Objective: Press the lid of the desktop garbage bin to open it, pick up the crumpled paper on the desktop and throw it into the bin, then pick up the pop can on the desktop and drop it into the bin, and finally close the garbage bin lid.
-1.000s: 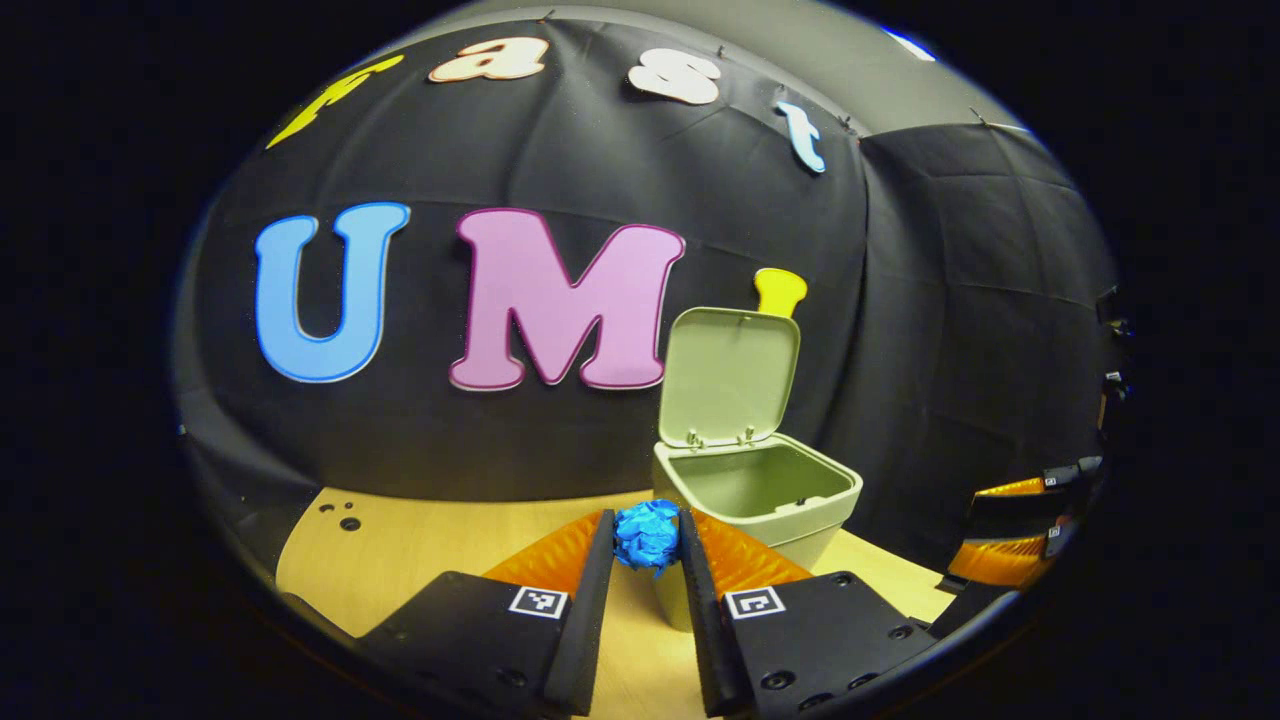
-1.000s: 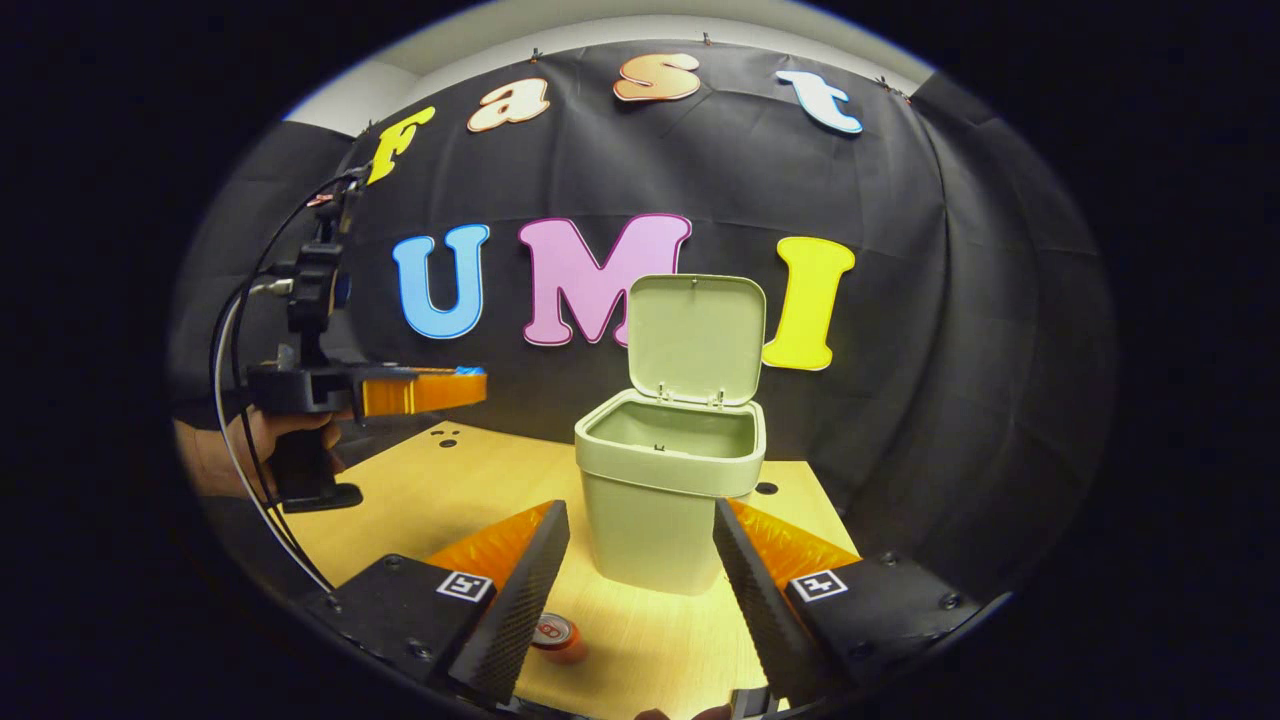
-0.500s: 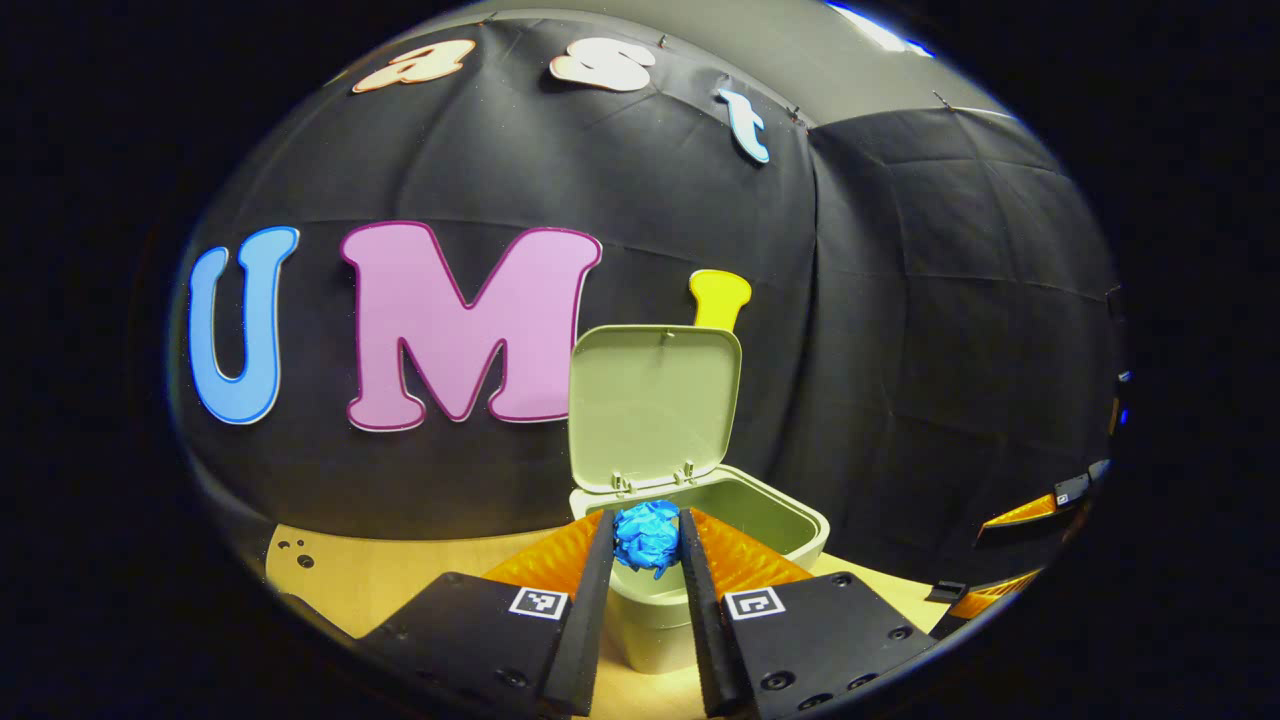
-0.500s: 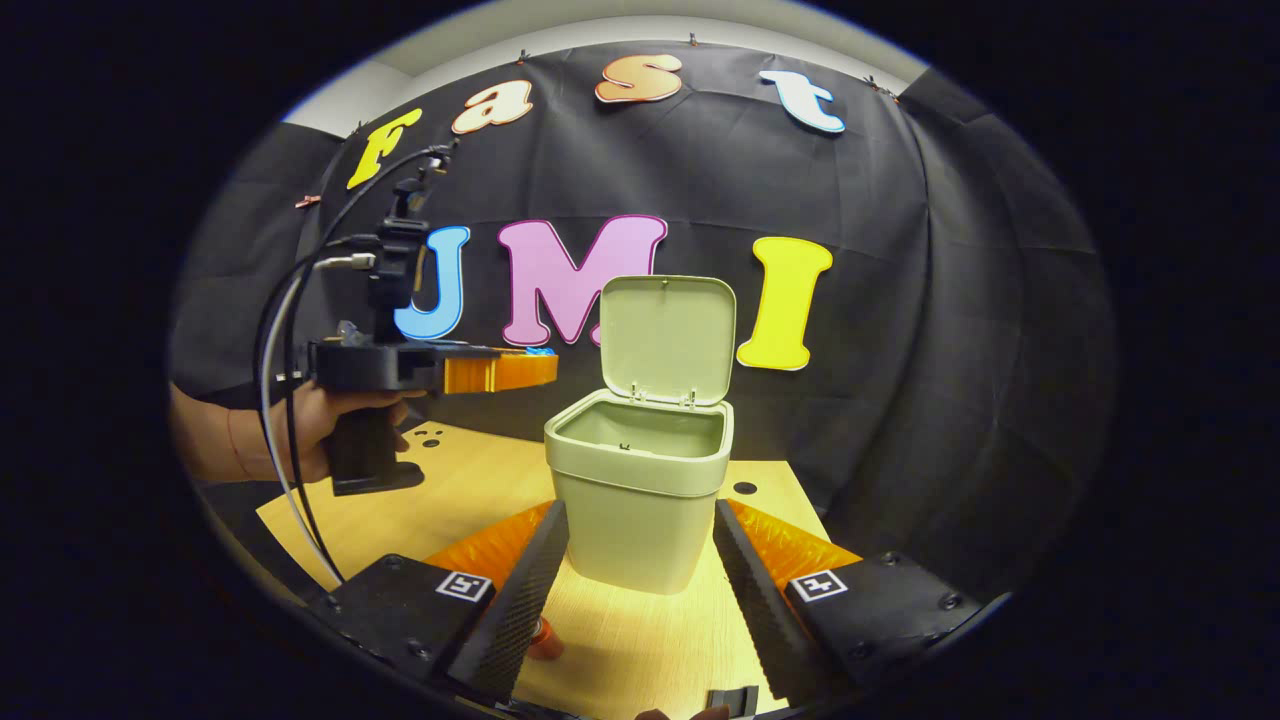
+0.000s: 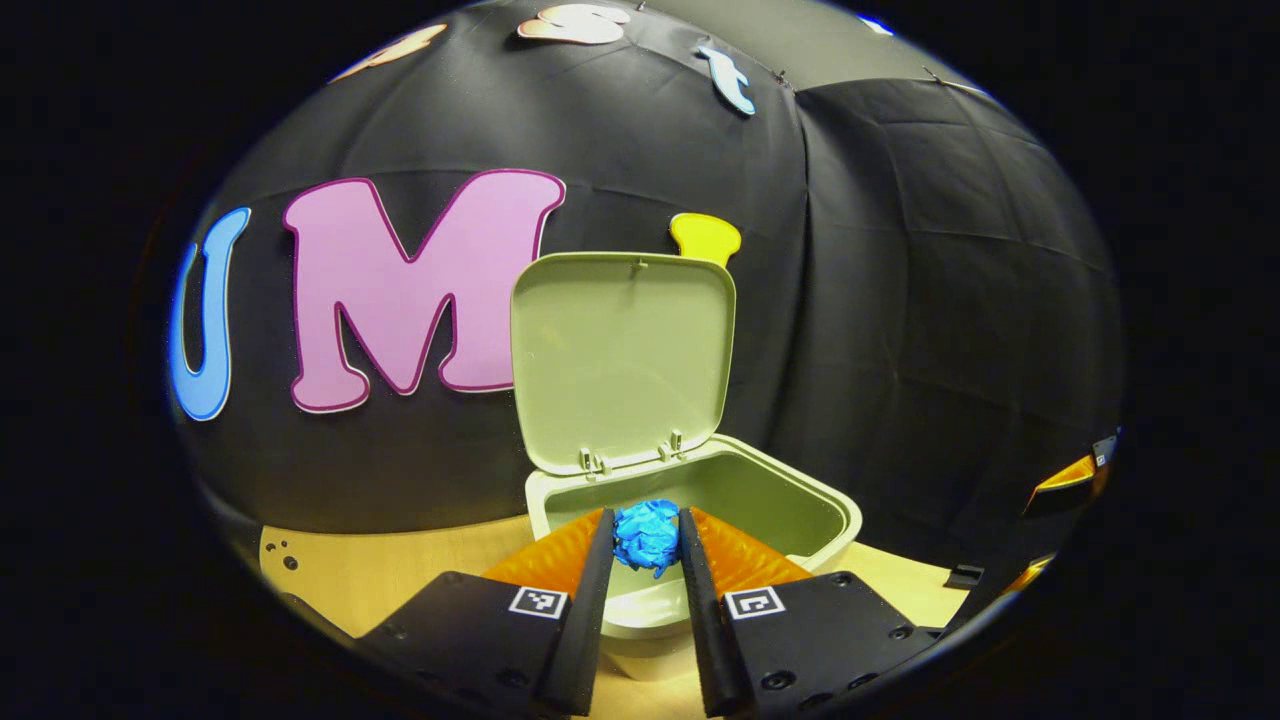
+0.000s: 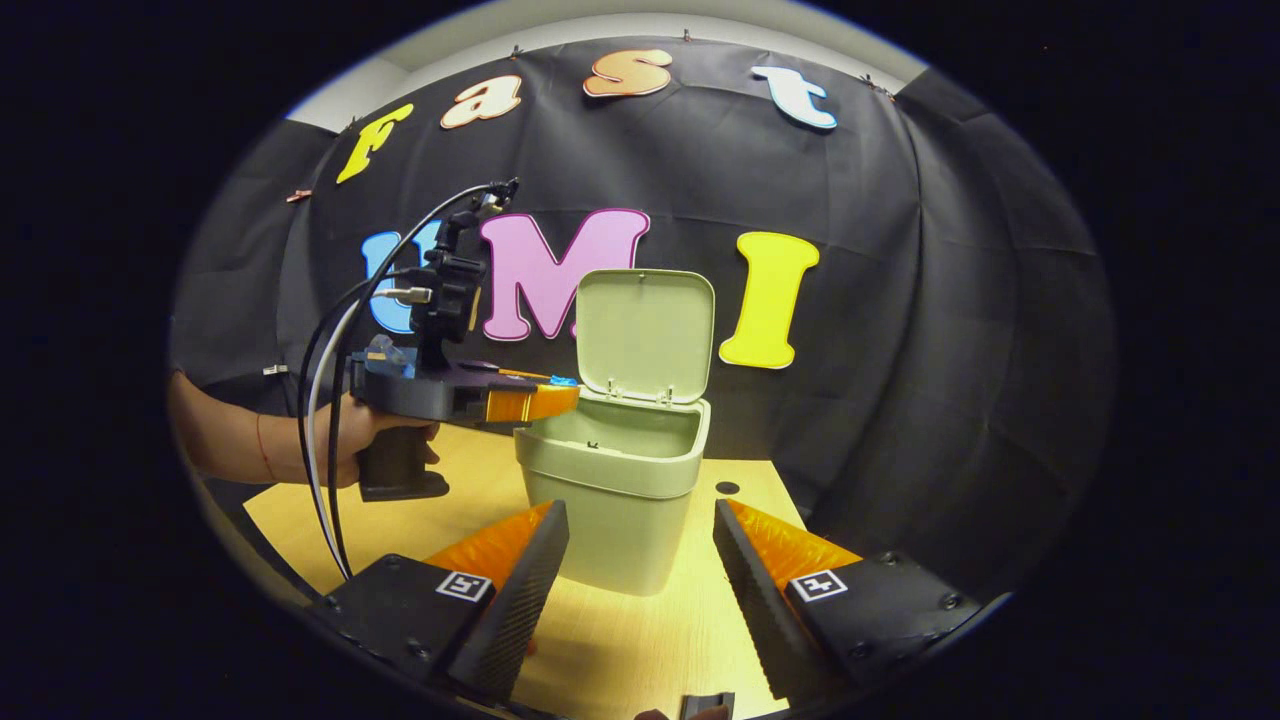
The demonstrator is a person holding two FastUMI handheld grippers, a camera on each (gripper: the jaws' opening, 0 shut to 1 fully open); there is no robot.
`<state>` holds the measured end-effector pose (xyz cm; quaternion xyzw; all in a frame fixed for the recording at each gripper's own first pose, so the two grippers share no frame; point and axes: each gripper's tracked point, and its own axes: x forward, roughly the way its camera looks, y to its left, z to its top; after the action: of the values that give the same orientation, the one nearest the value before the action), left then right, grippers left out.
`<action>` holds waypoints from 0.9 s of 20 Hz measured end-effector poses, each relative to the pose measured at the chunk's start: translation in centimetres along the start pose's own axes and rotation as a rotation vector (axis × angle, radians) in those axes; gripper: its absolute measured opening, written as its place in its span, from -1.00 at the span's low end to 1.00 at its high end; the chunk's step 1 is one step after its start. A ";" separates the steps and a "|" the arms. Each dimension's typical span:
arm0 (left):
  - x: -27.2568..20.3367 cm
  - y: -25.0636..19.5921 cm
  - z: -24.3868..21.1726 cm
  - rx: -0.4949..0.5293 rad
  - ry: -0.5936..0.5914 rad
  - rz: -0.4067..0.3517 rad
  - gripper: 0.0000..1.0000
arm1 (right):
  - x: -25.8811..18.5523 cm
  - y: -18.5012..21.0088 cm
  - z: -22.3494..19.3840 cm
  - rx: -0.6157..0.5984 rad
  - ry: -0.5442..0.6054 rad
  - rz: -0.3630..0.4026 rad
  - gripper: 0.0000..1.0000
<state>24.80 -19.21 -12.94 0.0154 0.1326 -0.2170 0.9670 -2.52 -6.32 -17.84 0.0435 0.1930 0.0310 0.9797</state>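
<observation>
Both tools differ — left tool (image 5: 646, 545) pinches crumpled paper (image 5: 647, 535); right tool (image 6: 640, 570) gapes, bin (image 6: 615, 480) partly hidden.

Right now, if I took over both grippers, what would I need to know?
Left gripper: shut on the blue crumpled paper, held over the near rim of the bin.
Right gripper: open, holding nothing, low over the table in front of the bin.
Lid: standing open.
Done: lid opened, paper picked up.
Left: drop the paper in, then the pop can, then close the lid.
</observation>
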 end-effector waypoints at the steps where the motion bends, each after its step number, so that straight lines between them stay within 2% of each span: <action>1: 0.2 0.1 -0.1 -0.002 0.004 0.002 -0.14 | 0.2 -0.1 -0.2 0.001 0.003 -0.001 0.84; 8: 0.8 0.9 -1.0 -0.007 0.019 0.024 -0.06 | 0.6 -0.1 -0.5 -0.007 0.008 0.015 0.84; 9: 0.8 1.2 -1.0 -0.010 0.015 0.026 0.15 | 0.6 -0.1 -0.5 -0.007 0.008 0.018 0.84; 11: 0.7 1.3 -0.9 -0.015 0.008 0.034 0.75 | 0.6 0.1 -0.7 -0.008 0.011 0.023 0.84; 12: 0.5 1.4 -0.8 -0.018 0.003 0.041 0.79 | 0.6 0.3 -0.7 -0.012 0.013 0.026 0.84; 13: 0.2 1.4 -0.7 -0.022 -0.001 0.043 0.93 | 0.5 0.4 -0.7 -0.016 0.014 0.030 0.84; 18: -2.2 2.6 -0.1 -0.028 -0.021 0.084 0.94 | 0.5 2.1 -0.7 -0.033 0.017 0.070 0.84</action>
<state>23.92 -15.97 -12.54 0.0049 0.1246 -0.1745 0.9767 -2.43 -4.18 -18.42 0.0339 0.1991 0.0689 0.9770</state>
